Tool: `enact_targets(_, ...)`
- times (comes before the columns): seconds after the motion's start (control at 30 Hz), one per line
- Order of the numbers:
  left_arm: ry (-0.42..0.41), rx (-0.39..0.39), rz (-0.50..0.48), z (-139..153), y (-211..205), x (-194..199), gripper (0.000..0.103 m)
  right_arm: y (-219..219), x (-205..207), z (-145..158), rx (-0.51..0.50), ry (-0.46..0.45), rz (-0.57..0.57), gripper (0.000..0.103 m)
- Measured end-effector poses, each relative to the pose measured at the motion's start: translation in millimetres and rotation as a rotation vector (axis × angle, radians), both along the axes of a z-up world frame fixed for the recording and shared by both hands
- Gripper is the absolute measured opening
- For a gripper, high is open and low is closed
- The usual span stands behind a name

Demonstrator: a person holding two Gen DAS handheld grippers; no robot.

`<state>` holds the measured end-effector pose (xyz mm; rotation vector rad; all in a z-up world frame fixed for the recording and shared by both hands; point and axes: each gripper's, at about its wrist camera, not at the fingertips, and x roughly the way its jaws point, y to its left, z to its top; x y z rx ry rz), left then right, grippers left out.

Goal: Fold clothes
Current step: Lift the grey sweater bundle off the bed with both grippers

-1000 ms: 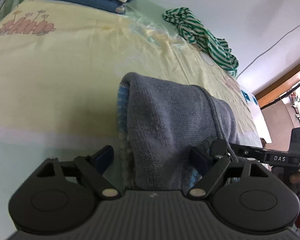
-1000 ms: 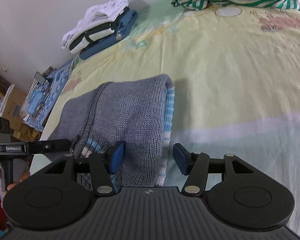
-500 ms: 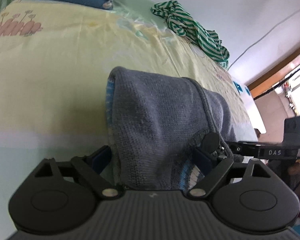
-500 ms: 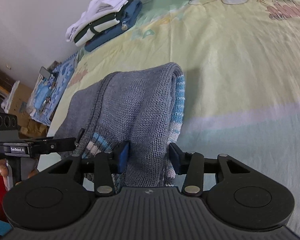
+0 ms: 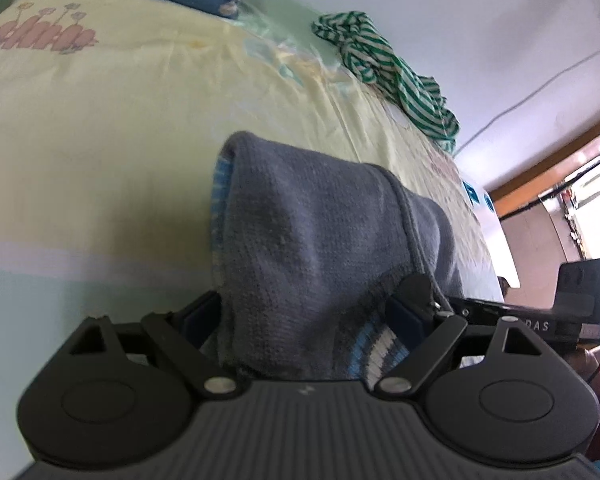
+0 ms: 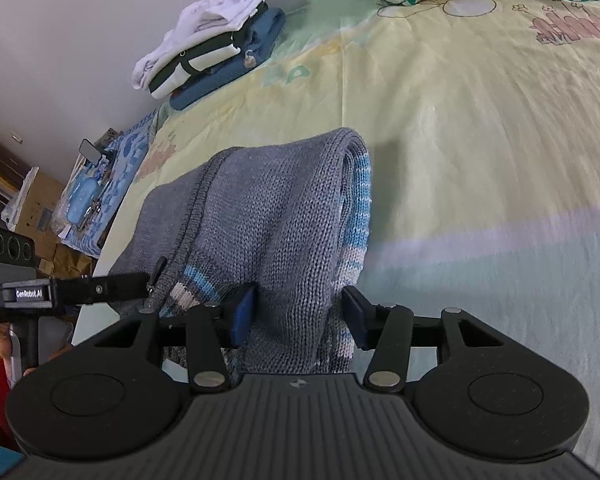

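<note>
Two hand-held grippers: your left hand-held gripper (image 5: 304,312) and right hand-held gripper (image 6: 300,312), jaws spread, straddle the folded grey knitted sweater (image 6: 268,216) on the bed (image 6: 480,128). Pinch both edges evenly before lifting.

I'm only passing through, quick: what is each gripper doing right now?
Left gripper: open wide, grey sweater between its fingers.
Right gripper: open, jaws have just been opening, grey sweater between them.
</note>
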<state>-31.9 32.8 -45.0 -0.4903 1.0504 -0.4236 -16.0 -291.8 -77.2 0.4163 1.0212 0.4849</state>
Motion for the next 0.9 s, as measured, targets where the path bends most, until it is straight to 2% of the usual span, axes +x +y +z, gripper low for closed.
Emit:
enact_targets(0.13,-0.039,0.047,-0.012,1,-8,-5,0.087,1,0,1,-0.013,-0.005,0.003,0.049)
enact_targets(0.23,-0.055,0.054,0.004,0,-8,-8,0.08,0,0,0,-0.01,-0.006,0.0,0.046)
enact_targets(0.37,-0.051,0.038,0.029,-2,-3,-7,0.065,2,-1,1,-0.025,-0.02,0.008,0.043)
enact_targets(0.5,-0.052,0.027,0.033,-2,-1,-6,0.058,7,-2,5,-0.061,-0.039,0.028,0.041)
enact_targets(0.7,-0.043,0.022,0.016,-3,-1,-2,0.059,9,2,3,-0.073,-0.032,0.022,0.051)
enact_targets(0.9,-0.044,0.069,-0.012,0,-10,2,0.066,16,5,5,-0.106,-0.022,-0.006,0.053)
